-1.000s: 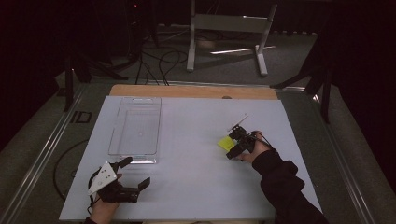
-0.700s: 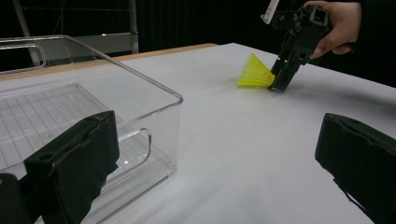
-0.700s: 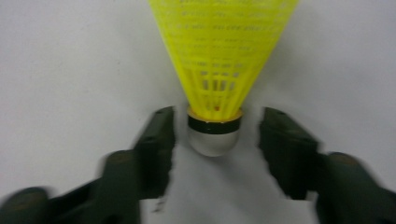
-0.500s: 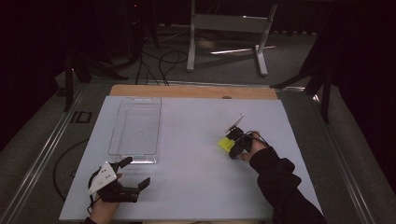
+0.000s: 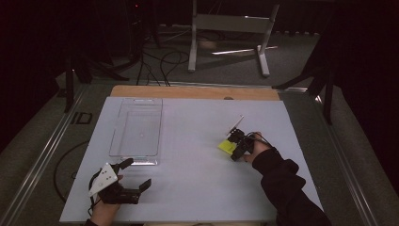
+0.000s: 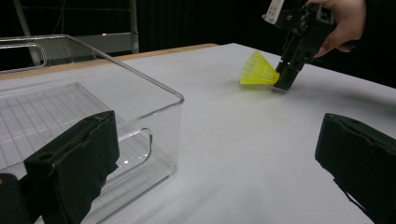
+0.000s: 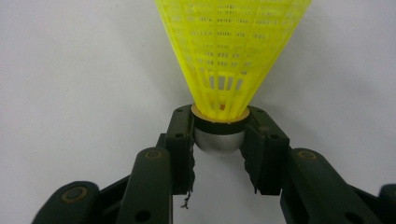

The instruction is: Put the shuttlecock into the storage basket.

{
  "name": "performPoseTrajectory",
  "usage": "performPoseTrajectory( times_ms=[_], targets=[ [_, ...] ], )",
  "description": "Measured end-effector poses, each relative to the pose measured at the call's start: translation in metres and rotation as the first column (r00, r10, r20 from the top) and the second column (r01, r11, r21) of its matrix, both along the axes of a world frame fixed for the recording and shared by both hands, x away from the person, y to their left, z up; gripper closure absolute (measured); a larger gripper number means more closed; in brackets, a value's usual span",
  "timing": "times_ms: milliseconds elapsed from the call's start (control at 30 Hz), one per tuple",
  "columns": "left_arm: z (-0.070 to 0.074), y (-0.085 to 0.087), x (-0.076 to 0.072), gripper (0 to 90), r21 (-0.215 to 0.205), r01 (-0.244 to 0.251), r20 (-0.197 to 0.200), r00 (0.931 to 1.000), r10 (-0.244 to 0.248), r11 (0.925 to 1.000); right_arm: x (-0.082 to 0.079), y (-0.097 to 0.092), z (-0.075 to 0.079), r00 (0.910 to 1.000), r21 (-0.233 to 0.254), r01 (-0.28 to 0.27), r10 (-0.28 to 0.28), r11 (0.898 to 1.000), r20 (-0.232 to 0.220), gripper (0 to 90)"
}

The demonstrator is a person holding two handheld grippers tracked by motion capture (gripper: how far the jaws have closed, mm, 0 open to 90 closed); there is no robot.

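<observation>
Jaws of the right tool (image 7: 219, 140) have just closed on the yellow plastic shuttlecock (image 7: 231, 51), lying on the white bench (image 5: 197, 141); it seems ready to lift. Left tool (image 5: 134, 175) hangs open.

Left gripper (image 5: 134, 178): black body topped by a grey three-cornered plate with small dark dots; a black cable trails from its rear. Its two jaws are broad black blocks with a matt, slightly rough face. Right gripper (image 7: 218, 140): black linkage arms joined by round brass-toned pivot pins, with small screw holes along the jaw pieces and a frayed thread under one pad; a white marked plate rises from its top. The right arm wears a black long sleeve (image 5: 287, 188).
</observation>
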State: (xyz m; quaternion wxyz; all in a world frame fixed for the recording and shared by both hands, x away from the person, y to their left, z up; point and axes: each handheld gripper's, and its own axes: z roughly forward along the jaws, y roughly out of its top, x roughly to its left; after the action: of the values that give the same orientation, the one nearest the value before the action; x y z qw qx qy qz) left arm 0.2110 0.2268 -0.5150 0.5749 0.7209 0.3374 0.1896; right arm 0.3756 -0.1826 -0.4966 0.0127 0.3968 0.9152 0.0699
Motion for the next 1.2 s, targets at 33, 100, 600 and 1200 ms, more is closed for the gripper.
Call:
performPoseTrajectory(
  times_ms=[33, 100, 600, 1200],
  targets=[
    [0.000, 0.000, 0.000, 0.5, 0.002, 0.000, 0.000, 1.0000, 0.000, 1.0000, -0.002, 0.000, 0.002, 0.9999, -0.009, -0.016, 0.016, 1.000, 0.004, 65.4],
    [0.000, 0.000, 0.000, 0.5, 0.001, 0.000, 0.001, 1.0000, 0.000, 1.0000, -0.006, -0.002, 0.005, 0.9991, 0.013, -0.043, 0.043, 0.999, 0.001, 65.3],
    [0.000, 0.001, 0.001, 0.5, -0.021, -0.003, -0.019, 0.9998, 0.003, 0.9998, -0.032, -0.008, 0.007, 0.9455, 0.090, -0.326, 0.324, 0.941, 0.032, 65.3],
    [-0.001, -0.001, 0.002, 0.5, -0.027, 0.004, -0.032, 0.9995, -0.005, 0.9996, -0.053, -0.010, 0.009, 0.8167, 0.155, -0.577, 0.571, 0.802, 0.085, 65.3]
  ],
)
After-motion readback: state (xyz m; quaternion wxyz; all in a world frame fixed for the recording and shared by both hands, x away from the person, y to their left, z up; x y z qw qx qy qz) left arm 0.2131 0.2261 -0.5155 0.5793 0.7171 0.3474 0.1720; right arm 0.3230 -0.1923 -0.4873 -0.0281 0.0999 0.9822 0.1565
